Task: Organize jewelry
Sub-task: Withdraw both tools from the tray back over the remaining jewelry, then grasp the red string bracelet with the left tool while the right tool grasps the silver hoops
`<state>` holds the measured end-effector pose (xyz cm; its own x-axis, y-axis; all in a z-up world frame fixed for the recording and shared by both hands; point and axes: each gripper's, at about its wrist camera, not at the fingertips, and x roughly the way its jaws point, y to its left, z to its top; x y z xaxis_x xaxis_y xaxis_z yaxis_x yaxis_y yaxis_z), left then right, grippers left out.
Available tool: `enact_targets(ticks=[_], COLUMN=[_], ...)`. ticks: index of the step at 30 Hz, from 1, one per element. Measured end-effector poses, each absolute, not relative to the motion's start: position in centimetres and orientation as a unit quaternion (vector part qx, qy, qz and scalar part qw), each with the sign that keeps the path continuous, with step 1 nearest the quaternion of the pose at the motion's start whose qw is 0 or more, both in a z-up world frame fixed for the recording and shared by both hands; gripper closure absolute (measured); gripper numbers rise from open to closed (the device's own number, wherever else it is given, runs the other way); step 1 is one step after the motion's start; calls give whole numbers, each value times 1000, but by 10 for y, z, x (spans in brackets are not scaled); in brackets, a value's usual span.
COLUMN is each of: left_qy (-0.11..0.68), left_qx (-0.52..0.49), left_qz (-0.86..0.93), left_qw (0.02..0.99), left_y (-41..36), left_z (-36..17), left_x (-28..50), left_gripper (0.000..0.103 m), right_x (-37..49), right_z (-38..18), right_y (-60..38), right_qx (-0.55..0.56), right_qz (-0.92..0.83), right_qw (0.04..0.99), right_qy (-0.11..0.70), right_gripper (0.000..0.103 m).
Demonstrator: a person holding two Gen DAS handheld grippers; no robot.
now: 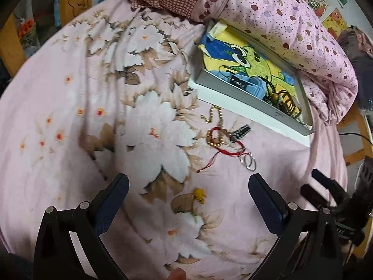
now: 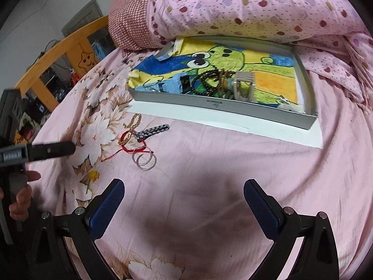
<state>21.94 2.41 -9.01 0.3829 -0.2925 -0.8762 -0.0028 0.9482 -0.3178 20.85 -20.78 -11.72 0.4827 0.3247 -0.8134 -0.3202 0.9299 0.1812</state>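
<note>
two silver rings touching on bed, beside one red string bracelet, one gold chain, one black-white band. one tray holds more jewelry. left gripper, right gripper spread wide, holding nothing.

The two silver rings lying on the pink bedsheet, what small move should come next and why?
Probably ease the right tool forward over the two silver rings. It is open and empty, the rings are the nearest loose pieces on the pink floral bedsheet, and the grey shallow tray already holds other jewelry.
</note>
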Motion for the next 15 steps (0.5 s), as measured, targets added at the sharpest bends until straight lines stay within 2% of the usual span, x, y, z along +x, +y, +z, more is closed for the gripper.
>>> enact_targets(ticks=[6,11,12,14,15], left_qy=[543,544,544,543,542], left_qx=[-167,-155,-151,-125,-111], left_qz=[-112,-131,-134,-137,-137], left_qw=[815,814,815,819,822], left_y=[24,18,16,10,7], left_z=[-91,-92,-92,-92,-93], left_x=[234,239,238,239,239], left_gripper=[4,4,4,4,8], right_x=[214,223,224,226,227], right_z=[-123,-133,-135,-136,-137], right_y=[-187,-185,-184,-184,-183], right_qx=[-99,-111,-111,-106,-102], right_qz=[214,240,244,255,264], right_qw=[860,848,847,843,839], right_qy=[452,459,460,462,465], right_gripper=[0,1,2,15,17])
